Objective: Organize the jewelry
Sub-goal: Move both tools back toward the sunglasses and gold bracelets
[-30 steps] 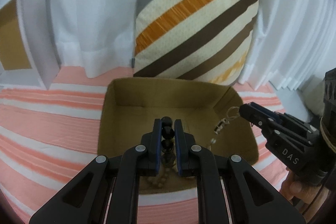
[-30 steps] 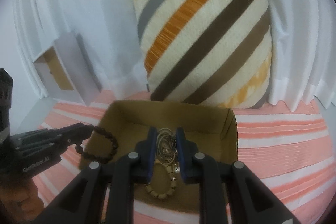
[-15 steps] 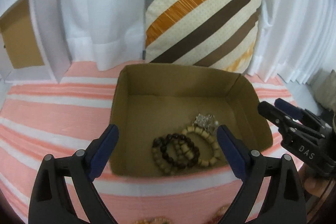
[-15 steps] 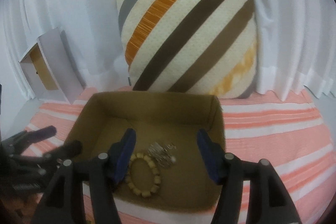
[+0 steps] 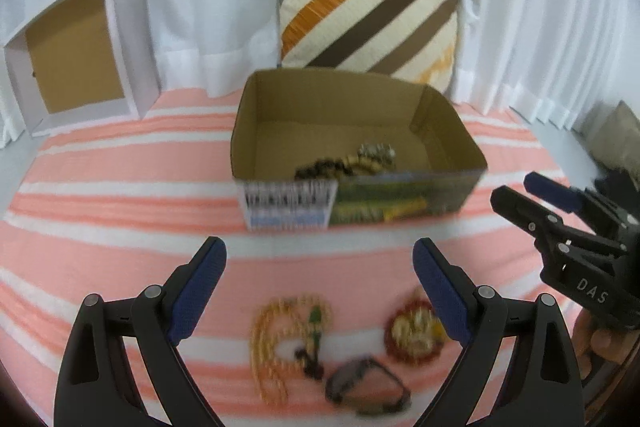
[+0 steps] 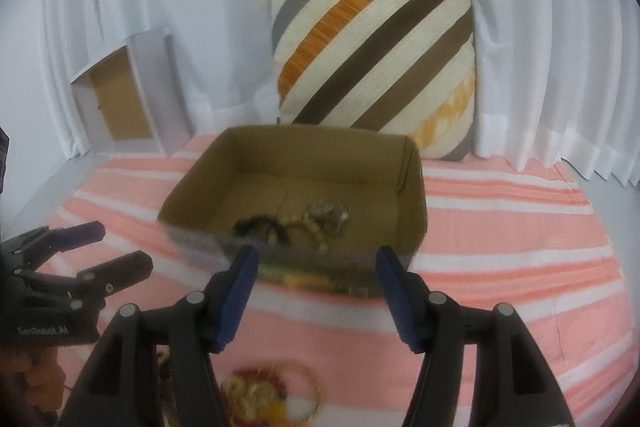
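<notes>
Both left tongs (image 5: 320, 291) and right tongs (image 6: 316, 291) gape wide, empty, over jewelry at six o'clock; cardboard box (image 5: 448, 191) sits at twelve, holding bracelets (image 5: 340, 165).

A home bedroom: striped bedspread (image 5: 120, 187), cushion (image 5: 368, 7), white curtains (image 6: 160, 7).

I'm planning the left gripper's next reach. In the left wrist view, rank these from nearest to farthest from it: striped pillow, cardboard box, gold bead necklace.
1. Gold bead necklace, on the cloth between the left gripper's fingers.
2. Cardboard box, ahead at centre.
3. Striped pillow, behind the box against the curtain.
</notes>
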The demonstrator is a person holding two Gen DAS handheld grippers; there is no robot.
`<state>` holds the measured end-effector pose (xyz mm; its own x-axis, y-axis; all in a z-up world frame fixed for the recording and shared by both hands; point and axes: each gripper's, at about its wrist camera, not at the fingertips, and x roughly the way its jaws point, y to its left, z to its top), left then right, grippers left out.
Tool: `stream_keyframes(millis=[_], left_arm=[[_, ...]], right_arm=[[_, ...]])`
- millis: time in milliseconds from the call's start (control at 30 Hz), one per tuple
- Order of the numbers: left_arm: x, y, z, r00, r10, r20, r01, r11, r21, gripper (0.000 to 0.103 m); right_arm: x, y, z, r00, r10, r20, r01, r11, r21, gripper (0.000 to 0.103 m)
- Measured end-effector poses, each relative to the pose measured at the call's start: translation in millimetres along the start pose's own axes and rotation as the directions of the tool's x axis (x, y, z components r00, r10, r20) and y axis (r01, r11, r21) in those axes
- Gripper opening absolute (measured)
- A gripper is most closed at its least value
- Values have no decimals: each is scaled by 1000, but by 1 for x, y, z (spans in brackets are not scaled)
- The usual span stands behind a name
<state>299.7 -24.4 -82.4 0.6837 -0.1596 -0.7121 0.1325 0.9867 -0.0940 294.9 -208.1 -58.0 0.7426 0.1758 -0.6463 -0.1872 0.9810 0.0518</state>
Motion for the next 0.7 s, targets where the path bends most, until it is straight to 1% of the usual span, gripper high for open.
stream_keyframes(millis=[233,400,533,700], left_arm=[[-7,0,-50,999,15,-41,-15,1000,-20,95],[-5,6,-83,997,30,-77,-34,998,-47,95],[1,10,-100,993,45,-109,-52,997,-60,95],[0,10,-107,994,39,-105,-47,996,-76,95]], right_arm=[[-25,9,-40,1000,-16,-10,16,1000,-12,62],[-33,12,-69,999,-29,-34,28,999,-22,62],[-34,11,-88,998,-34,-57,33,999,-22,62],[-39,7,-104,997,-39,-68,38,999,-15,62]])
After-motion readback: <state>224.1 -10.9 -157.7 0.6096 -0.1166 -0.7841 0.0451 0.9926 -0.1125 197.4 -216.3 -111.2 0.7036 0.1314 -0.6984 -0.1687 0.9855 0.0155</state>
